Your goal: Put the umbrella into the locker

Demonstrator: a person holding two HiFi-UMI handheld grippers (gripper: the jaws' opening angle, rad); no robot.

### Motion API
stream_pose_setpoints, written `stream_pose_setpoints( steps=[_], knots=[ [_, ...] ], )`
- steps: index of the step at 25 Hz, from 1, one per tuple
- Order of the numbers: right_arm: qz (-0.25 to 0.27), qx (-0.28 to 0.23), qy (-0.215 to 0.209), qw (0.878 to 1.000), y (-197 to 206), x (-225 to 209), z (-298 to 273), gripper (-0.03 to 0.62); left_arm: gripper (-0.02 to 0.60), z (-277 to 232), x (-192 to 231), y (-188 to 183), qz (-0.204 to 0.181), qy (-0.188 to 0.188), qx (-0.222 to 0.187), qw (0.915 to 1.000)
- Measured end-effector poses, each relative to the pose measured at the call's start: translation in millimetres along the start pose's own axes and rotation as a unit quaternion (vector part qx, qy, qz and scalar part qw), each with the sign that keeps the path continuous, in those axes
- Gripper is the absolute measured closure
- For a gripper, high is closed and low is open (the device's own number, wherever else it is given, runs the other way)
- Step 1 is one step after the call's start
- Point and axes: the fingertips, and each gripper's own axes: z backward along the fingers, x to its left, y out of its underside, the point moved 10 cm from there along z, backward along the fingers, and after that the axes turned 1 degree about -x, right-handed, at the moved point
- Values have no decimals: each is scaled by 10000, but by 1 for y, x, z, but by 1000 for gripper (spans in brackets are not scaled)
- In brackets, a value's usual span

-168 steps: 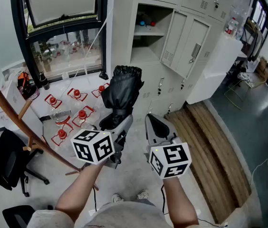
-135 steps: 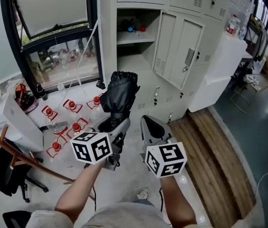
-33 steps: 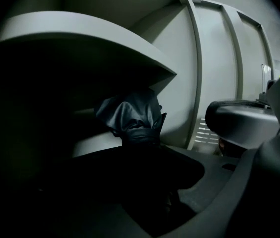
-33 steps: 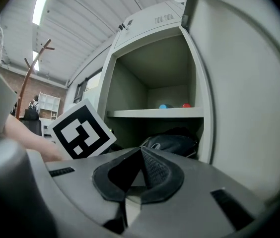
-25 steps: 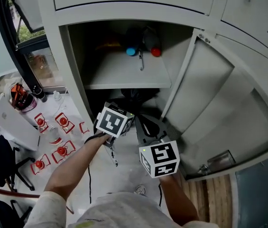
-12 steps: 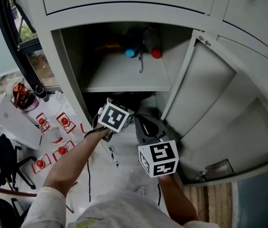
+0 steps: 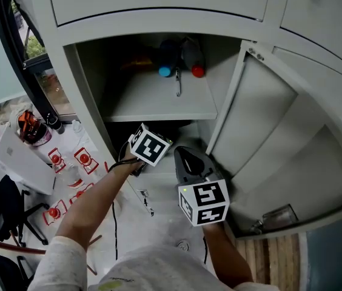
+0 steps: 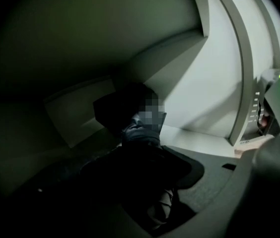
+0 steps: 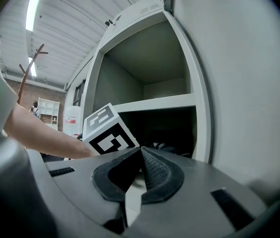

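The locker [image 7: 83, 90] stands open, its door [image 7: 268, 132] swung out to the right. A shelf [image 7: 159, 100] splits it into two compartments. On the shelf lie two dark bottles, one with a blue cap [image 7: 165, 71], one with a red cap [image 7: 198, 71].

The left gripper [image 7: 151, 148] reaches into the dark lower compartment, under the shelf, angled downward. Its jaws stand wide and are closed around the black folded umbrella [image 8: 139, 133], which fills the space between them and runs forward into the compartment. The umbrella's far end lies near the back wall (the left gripper view is very dark, so whether it touches the wall or the compartment floor cannot be told).

The right gripper [image 9: 141, 155] hangs just outside the locker, in front of the lower compartment and beside the door, pointing roughly level. Its ribbed pads [image 9: 152, 170] meet at the tips with nothing between them.

On the floor to the left of the locker stand several clear bottles with red caps [image 7: 85, 158].
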Motion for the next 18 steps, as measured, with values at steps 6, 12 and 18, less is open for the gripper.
stream_pose_setpoints(
  steps=[6, 12, 18],
  knots=[
    [-49, -31, 42, 10000, 2, -2, 3, 591, 337, -7, 0, 1, -202, -75, 235, 9995],
    [-59, -7, 2, 10000, 4, -3, 4, 591, 337, -12, -3, 6, -348, -129, 486, 9981],
    [-147, -77, 48, 9999, 4, -5, 5, 591, 337, -19, -1, 7, -406, -105, 682, 9968]
  ],
)
